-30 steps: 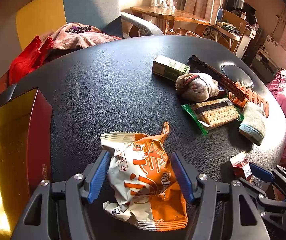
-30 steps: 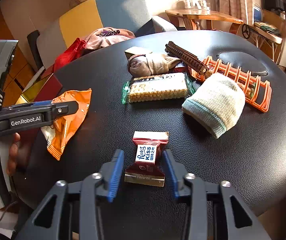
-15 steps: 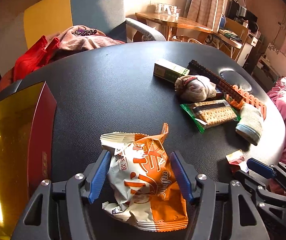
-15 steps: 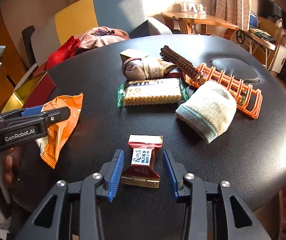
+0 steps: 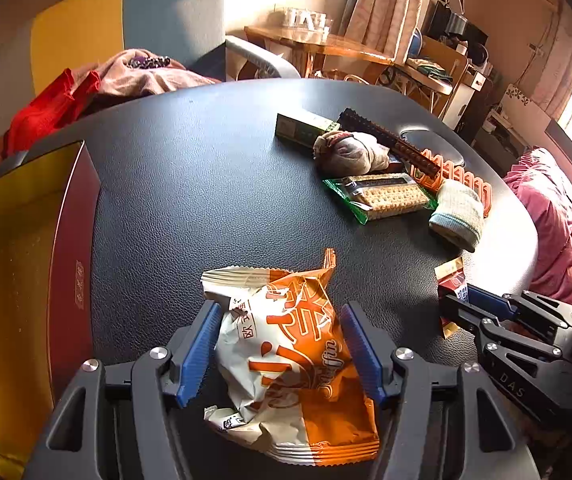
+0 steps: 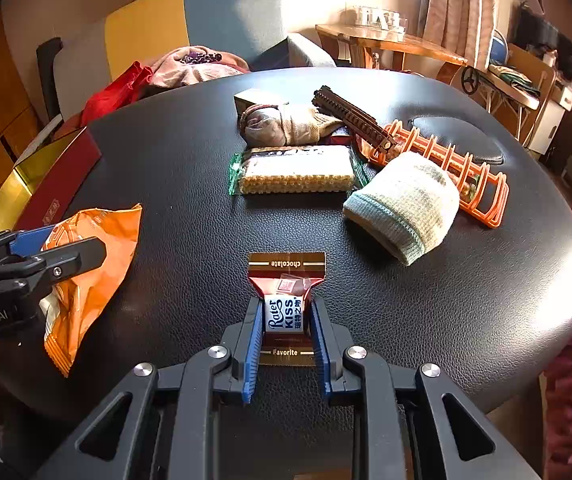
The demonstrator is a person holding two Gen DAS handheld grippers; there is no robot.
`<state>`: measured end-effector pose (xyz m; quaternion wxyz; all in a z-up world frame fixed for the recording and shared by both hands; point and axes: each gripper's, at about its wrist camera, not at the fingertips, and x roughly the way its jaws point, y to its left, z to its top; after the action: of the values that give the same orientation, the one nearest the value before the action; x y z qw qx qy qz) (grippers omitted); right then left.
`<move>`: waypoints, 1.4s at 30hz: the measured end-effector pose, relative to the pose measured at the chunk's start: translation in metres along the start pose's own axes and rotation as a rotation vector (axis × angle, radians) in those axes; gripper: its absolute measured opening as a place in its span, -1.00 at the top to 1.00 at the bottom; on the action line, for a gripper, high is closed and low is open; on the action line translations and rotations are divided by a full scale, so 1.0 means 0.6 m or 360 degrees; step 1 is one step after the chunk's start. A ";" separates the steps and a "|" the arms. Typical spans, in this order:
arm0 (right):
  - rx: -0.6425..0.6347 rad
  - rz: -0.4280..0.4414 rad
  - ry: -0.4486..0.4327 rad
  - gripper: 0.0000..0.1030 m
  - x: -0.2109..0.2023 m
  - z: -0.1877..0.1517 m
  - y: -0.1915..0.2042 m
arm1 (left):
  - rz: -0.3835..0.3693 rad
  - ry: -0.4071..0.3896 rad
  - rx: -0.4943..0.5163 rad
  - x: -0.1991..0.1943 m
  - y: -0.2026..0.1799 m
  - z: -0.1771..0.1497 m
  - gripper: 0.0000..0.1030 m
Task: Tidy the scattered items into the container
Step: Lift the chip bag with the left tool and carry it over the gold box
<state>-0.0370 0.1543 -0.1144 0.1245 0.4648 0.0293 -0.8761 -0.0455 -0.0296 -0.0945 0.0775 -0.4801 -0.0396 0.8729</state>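
Chocolate candy (image 6: 284, 307), in a brown wrapper reading "Rater KISS", sits nearest on the black table (image 6: 189, 184), pinched at its middle between the blue pads of the right gripper (image 6: 284, 322), whose jaws have just been closing and now press on it. Left of the candy, the left gripper (image 5: 279, 340) grips an orange-and-white muffin packet (image 5: 290, 364) across its crumpled waist, the packet's sealed ends sticking out before and behind the jaws. Beyond the candy lie a green-edged cracker pack (image 6: 296, 170) and, to its right, a rolled pale knitted sock (image 6: 404, 204). Behind those crowd a second balled sock (image 6: 281, 126), a small green box (image 5: 304, 130), a dark ridged strip (image 6: 352, 116) and an orange plastic rack (image 6: 446, 160). Far left of the candy, at the table's edge, stands the red box with gold lining (image 5: 13, 236), open and unobstructed.
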 end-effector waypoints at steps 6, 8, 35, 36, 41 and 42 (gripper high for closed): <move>0.0034 0.0035 -0.0002 0.44 0.007 -0.002 -0.006 | 0.0053 0.0061 0.0001 0.011 -0.007 0.006 -0.28; 0.0025 0.0032 -0.0012 0.47 0.007 -0.003 -0.005 | 0.0081 0.0048 0.0012 0.010 -0.012 0.003 -0.27; -0.0112 0.0072 -0.0057 0.52 -0.013 0.013 0.075 | -0.0009 -0.0316 -0.0182 -0.155 0.070 -0.002 -0.18; -0.0129 0.0078 -0.0058 0.52 -0.012 0.014 0.082 | 0.0013 -0.0330 -0.0210 -0.163 0.085 -0.002 -0.18; -0.0202 0.0092 -0.0049 0.52 -0.005 0.014 0.113 | 0.0160 -0.0354 -0.0377 -0.184 0.181 -0.014 -0.18; -0.0208 0.0094 -0.0044 0.52 -0.004 0.013 0.116 | 0.0197 -0.0350 -0.0408 -0.186 0.202 -0.017 -0.18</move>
<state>-0.0251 0.0861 -0.1036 0.1808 0.4443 0.0709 -0.8746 0.0101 -0.1681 -0.0247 -0.0429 -0.3892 -0.1292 0.9110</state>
